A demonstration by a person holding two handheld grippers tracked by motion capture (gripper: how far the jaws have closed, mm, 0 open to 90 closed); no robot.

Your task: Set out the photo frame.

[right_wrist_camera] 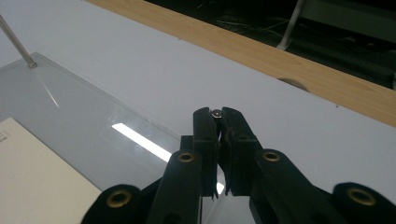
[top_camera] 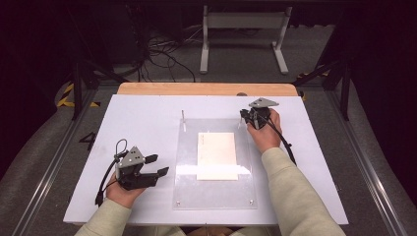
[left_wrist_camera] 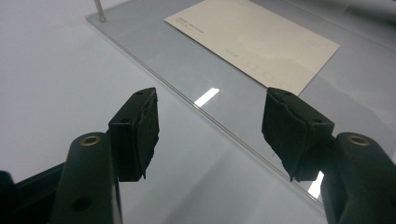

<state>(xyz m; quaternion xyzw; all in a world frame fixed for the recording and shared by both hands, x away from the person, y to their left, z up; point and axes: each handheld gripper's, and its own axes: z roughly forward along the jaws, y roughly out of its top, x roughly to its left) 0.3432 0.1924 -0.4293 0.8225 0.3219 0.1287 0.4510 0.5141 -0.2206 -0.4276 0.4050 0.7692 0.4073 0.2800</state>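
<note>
In the high view, the right tool (top_camera: 244, 117) sits at the far right corner of the clear plate (top_camera: 215, 194) on the white desk (top_camera: 142, 118), by an upright pin; the left tool (top_camera: 158, 165) rests just left of the plate, jaws apart. The left gripper view shows those jaws wide apart and empty over the plate's edge, with the card (left_wrist_camera: 254, 39) beyond. In the right gripper view, the jaws are clamped together on the pin (right_wrist_camera: 217, 113).

White table top (top_camera: 142, 123) filling the centre of the high view, a wooden strip (top_camera: 206, 89) running along its upper edge. A clear acrylic sheet (top_camera: 187, 162) lying flat at centre, a cream card (top_camera: 217, 155) resting on it, thin metal pins (top_camera: 183, 118) standing at its upper corners.
</note>
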